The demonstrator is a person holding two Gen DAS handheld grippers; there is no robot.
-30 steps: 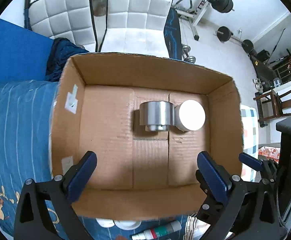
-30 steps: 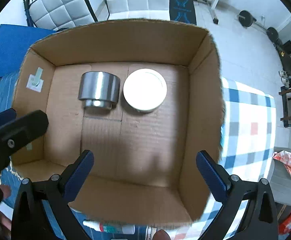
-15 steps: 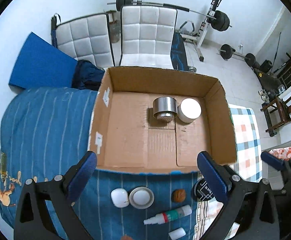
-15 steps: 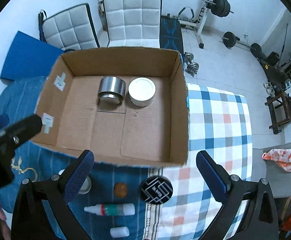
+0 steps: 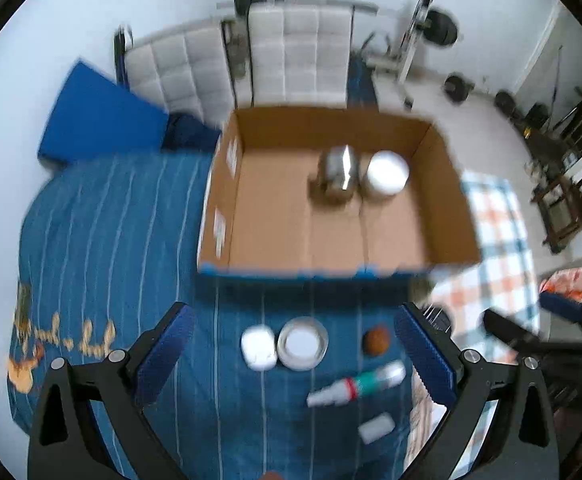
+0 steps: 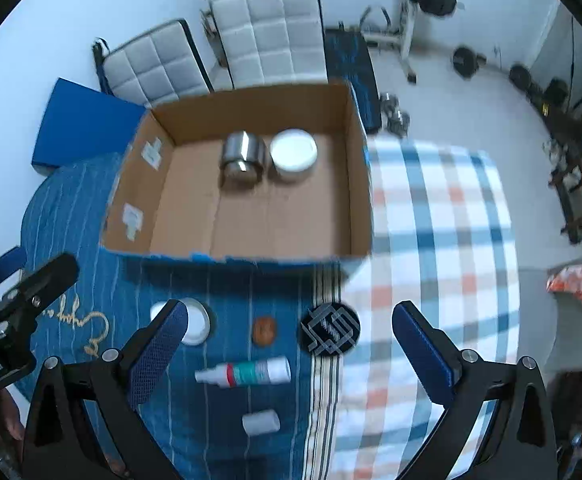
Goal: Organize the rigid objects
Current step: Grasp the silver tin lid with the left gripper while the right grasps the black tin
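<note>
Both the left hand-held gripper (image 5: 291, 344) and the right hand-held gripper (image 6: 291, 336) hang spread wide (nothing between their fingers) above small items lying near the cardboard box (image 6: 355, 184).

Inside the cardboard box (image 6: 355, 184), a metal cylinder (image 6: 242, 156) sits left of a lidded jar (image 6: 293, 154) — touching. Before the box lie a tin (image 6: 197, 322), nut (image 6: 263, 331), round disc (image 6: 330, 329) and glue bottle (image 6: 247, 373).
</note>
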